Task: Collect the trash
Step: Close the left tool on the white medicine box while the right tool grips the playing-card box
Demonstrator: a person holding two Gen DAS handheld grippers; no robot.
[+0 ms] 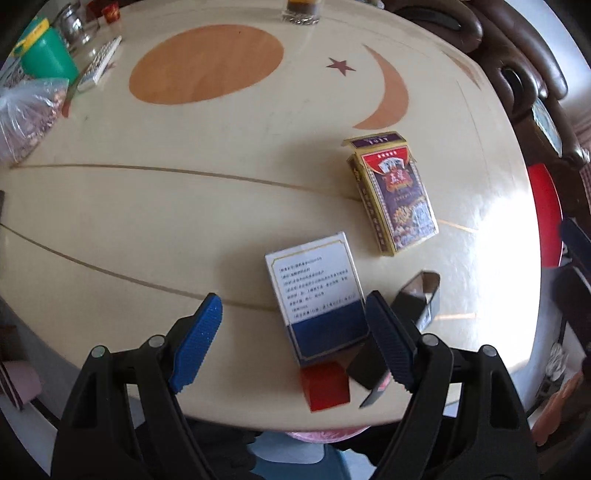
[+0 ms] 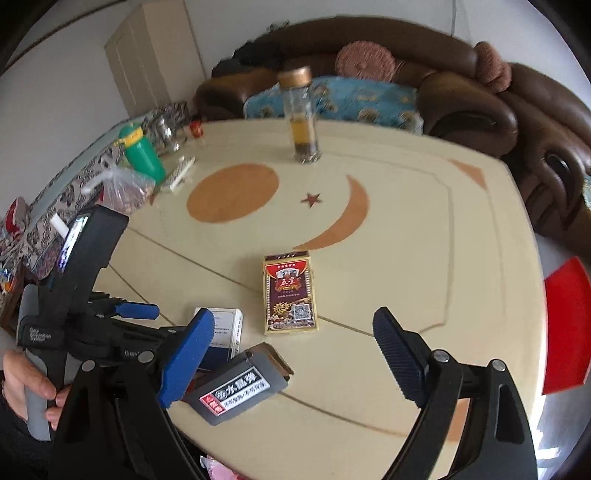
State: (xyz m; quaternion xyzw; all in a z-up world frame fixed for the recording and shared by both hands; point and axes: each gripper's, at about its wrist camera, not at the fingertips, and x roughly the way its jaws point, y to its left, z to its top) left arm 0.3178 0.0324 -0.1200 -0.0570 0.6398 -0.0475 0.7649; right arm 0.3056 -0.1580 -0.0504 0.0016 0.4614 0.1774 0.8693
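A cream table (image 2: 388, 258) with a moon inlay is bearing three empty cartons near its front edge, where both grippers, left gripper (image 1: 295, 339) and right gripper (image 2: 295, 354), are hovering with jaws released, the left straddling the white-and-blue box (image 1: 317, 295), likely its pick, beside the grey carton (image 2: 236, 384) and the card box (image 2: 290, 293).

white-blue box (image 2: 225, 325): right wrist view, mostly hidden behind blue finger pad (image 2: 186, 358)
grey box (image 1: 417, 299): left wrist view, lower part behind dark finger pad (image 1: 391, 343)
glass bottle (image 1: 301, 11): top cut off by frame edge
red object (image 2: 565, 328): partly cut by lens rim, can't ID
print on white-blue box: too small to read
hand (image 2: 22, 387): only partly in frame
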